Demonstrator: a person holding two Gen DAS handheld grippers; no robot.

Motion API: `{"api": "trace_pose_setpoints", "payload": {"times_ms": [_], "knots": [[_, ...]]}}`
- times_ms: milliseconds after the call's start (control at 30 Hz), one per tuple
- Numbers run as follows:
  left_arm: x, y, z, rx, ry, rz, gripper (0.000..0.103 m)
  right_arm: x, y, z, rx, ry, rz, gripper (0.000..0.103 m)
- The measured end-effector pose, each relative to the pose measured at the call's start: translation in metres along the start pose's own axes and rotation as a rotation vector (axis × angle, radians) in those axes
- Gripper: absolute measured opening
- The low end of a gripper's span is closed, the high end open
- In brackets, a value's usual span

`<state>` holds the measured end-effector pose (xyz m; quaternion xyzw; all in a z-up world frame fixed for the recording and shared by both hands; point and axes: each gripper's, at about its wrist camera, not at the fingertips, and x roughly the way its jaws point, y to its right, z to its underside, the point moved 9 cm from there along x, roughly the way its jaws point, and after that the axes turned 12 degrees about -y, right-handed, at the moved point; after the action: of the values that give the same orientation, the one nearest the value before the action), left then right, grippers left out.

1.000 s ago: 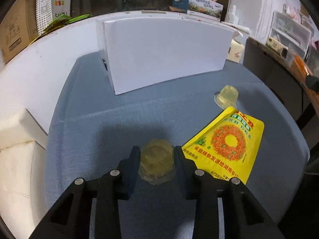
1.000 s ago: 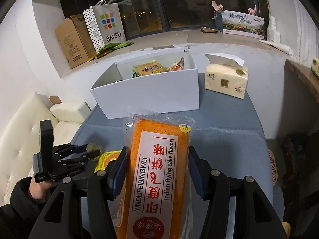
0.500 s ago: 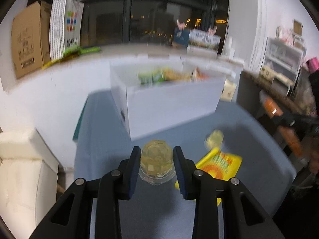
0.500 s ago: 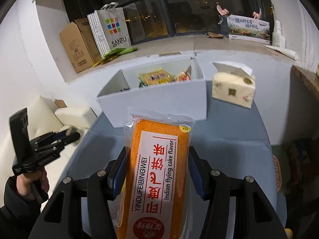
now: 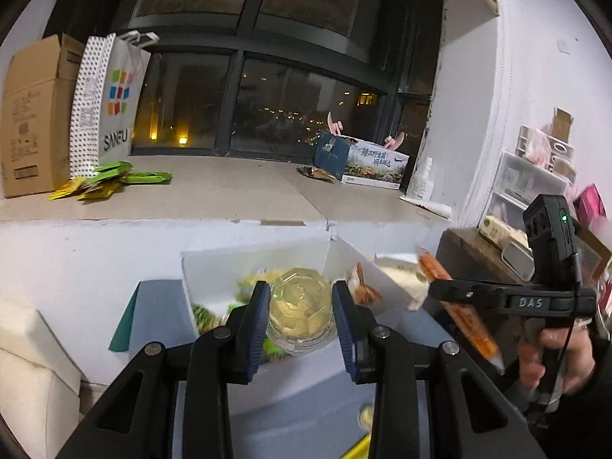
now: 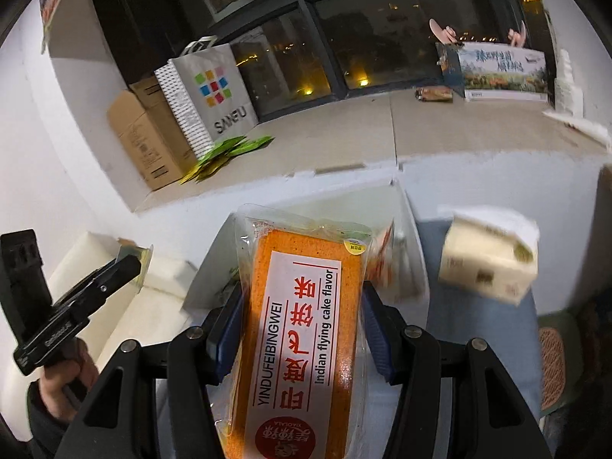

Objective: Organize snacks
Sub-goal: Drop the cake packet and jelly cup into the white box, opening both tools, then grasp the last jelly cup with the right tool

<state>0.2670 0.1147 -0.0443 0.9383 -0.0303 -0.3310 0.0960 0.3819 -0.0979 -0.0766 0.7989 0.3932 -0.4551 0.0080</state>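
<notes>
Home: sofa [image 6: 126,267], night window [image 5: 290,111], shopping bag [image 5: 107,107].

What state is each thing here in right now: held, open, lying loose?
Left gripper: shut on the jelly cup.
Jelly cup: held between the jaws, in front of the box.
Right gripper: shut on the cake.
Cake: sealed in its wrapper, held lengthwise.
Box: open, snacks inside.
Tissue pack: open on top, resting on the table.
</notes>
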Motion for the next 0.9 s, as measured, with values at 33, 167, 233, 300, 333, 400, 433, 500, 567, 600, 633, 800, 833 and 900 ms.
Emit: {"api": "trace_pose_setpoints", "payload": {"times_ms": [33, 167, 233, 300, 333, 400, 433, 500, 567, 600, 633, 800, 833, 900], "knots": [[0.007, -0.003, -0.006, -0.003, -0.004, -0.004, 0.037, 0.007, 0.002, -0.010, -0.003, -0.003, 0.015, 0.061], [0.043, -0.015, -0.028, -0.004, -0.037, -0.028, 0.037, 0.035, 0.013, -0.041, -0.002, -0.044, 0.042, 0.061], [0.063, -0.021, -0.034, 0.018, -0.062, -0.072, 0.037, 0.050, 0.019, -0.055, 0.007, -0.069, 0.061, 0.061], [0.078, -0.026, -0.037, 0.018, -0.082, -0.084, 0.037, 0.060, 0.021, -0.067, -0.012, -0.077, 0.074, 0.061], [0.084, -0.028, -0.036, 0.017, -0.090, -0.087, 0.037, 0.065, 0.021, -0.073, -0.026, -0.079, 0.084, 0.062], [0.101, -0.032, -0.035, 0.016, -0.137, -0.116, 0.046, 0.075, 0.020, -0.082, -0.033, -0.099, 0.081, 0.083], [0.105, -0.036, -0.035, 0.009, -0.142, -0.139, 0.073, 0.077, 0.021, -0.088, -0.030, -0.085, 0.081, 0.090], [0.106, -0.041, -0.035, -0.014, -0.127, -0.159, 0.103, 0.072, 0.020, -0.094, -0.033, -0.049, 0.086, 0.103], [0.101, -0.041, -0.033, -0.015, -0.113, -0.148, 0.103, 0.066, 0.016, -0.093, -0.042, -0.026, 0.066, 0.103], [0.100, -0.040, -0.030, -0.009, -0.119, -0.138, 0.103, 0.063, 0.014, -0.091, -0.051, -0.028, 0.053, 0.103], [0.099, -0.040, -0.029, -0.003, -0.119, -0.142, 0.103, 0.060, 0.012, -0.088, -0.061, -0.022, 0.061, 0.103], [0.085, -0.038, -0.020, 0.003, -0.110, -0.141, 0.103, 0.032, 0.007, -0.081, -0.105, 0.036, 0.102, 0.103], [0.081, -0.037, -0.019, 0.002, -0.104, -0.134, 0.103, 0.024, 0.005, -0.076, -0.116, 0.042, 0.098, 0.103], [0.072, -0.034, -0.014, 0.008, -0.103, -0.143, 0.103, 0.008, 0.000, -0.068, -0.138, 0.069, 0.099, 0.103]]}}
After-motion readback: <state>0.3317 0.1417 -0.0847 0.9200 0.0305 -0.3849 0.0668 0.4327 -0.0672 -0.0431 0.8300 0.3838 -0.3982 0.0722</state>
